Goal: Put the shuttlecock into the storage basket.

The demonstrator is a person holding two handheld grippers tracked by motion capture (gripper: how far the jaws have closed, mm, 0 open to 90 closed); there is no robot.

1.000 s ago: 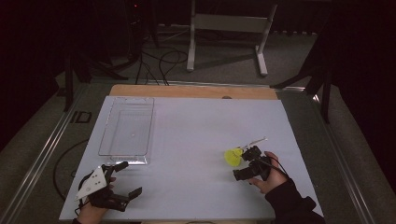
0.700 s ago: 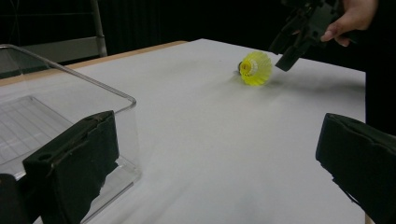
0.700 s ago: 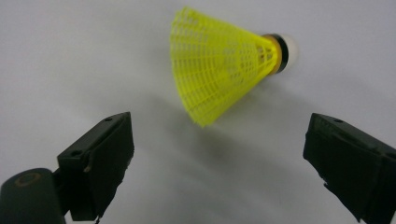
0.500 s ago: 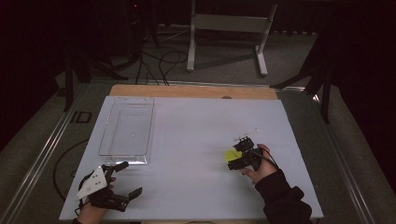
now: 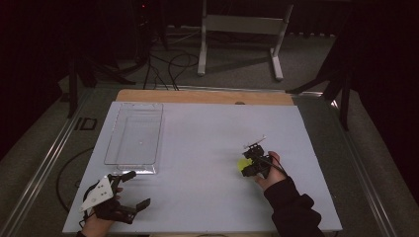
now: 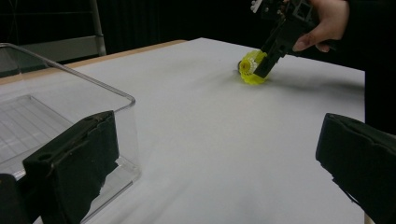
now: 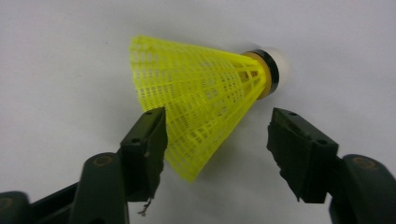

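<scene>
A yellow mesh shuttlecock (image 5: 242, 166) lies on its side on the white table (image 5: 197, 148), right of centre. In the right gripper view its skirt (image 7: 201, 93) fans toward the camera and its white cork tip points away. My right gripper (image 7: 217, 126) is open, with its jaws on either side of the skirt's wide end; one jaw is right at the mesh. The left gripper view shows that gripper (image 6: 264, 67) tilted down onto the shuttlecock (image 6: 250, 70). My left gripper (image 5: 138, 188) is open at the near left with nothing between its jaws.
A clear plastic tray (image 5: 159, 138) sits empty at the left of the table, its near corner (image 6: 126, 100) just ahead of my left gripper. A strip of wooden edge (image 5: 197, 96) runs along the table's far side. Cables and a metal stand are on the floor beyond.
My right gripper has moved forward and left, from just behind the shuttlecock to straddling its skirt. The left gripper has not moved.
</scene>
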